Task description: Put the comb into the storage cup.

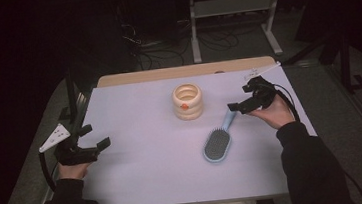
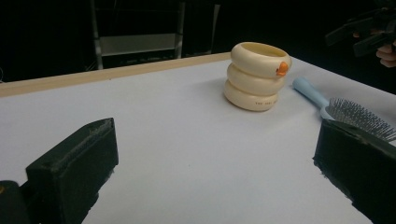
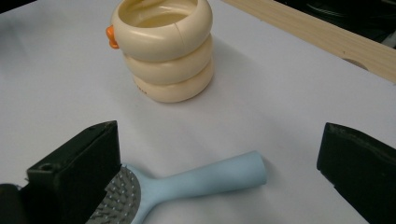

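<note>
Cup lettering: cream ringed cup (image 2: 257,74) carries small print, unreadable.
Hairbrush: blue hairbrush (image 1: 219,140) at cup's 5 o'clock.
Right gripper (image 1: 241,107): jaws spread, empty.
Left gripper (image 1: 97,136): jaws spread, empty.

My worktop (image 1: 149,160) is evenly lit from overhead, its surroundings nearly black. Shadows are soft and faint. My near jaws look blurred, slightly grainy.

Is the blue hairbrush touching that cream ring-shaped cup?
Apart. The right gripper view shows bare table between the hairbrush handle and the cup.
</note>
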The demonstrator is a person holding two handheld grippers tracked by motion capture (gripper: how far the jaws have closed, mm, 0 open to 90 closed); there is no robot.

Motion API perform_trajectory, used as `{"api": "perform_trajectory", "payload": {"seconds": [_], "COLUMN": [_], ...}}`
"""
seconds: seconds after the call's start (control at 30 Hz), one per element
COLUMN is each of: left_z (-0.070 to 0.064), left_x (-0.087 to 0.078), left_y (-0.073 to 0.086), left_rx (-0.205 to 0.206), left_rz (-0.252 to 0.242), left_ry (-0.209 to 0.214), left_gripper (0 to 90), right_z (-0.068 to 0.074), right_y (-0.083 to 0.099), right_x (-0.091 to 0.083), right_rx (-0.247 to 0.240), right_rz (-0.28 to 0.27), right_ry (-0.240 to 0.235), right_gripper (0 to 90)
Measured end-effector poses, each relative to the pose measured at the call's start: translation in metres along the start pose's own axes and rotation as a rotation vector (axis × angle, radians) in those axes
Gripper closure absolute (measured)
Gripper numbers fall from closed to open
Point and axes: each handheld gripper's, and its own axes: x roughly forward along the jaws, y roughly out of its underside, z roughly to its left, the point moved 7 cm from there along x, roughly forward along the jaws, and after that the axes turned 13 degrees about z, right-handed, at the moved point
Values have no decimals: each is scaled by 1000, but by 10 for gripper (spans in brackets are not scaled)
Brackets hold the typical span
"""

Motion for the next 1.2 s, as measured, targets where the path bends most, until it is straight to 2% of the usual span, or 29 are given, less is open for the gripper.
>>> {"api": "perform_trajectory", "payload": {"seconds": [0.27,0.6,0.73,0.8,0.9,0.93,0.97,1.0,1.2], "left_z": [0,0,0,0,0,0,0,0,0], "left_x": [0,1,1,1,0,1,1,1,1], "left_y": [0,0,0,0,0,0,0,0,0], "left_rx": [-1,-1,-1,-1,0,-1,-1,-1,0], "left_rz": [1,1,1,1,2,1,1,1,2], "left_ry": [-1,1,1,1,2,2,2,2,2], "left_gripper": [0,0,0,0,0,0,0,0,0], "right_z": [-7,-8,-10,-12,-13,-13,-14,-14,-16], "right_y": [1,1,1,1,1,1,1,1,0], "right_x": [17,25,27,27,27,28,28,28,29], "right_rx": [14,13,21,26,24,25,23,24,32], "right_rz": [25,41,46,39,39,43,43,43,32], "right_ry": [0,1,2,5,10,12,12,8,12], "right_gripper": [0,7,66,133,144,183,183,229,362]}}
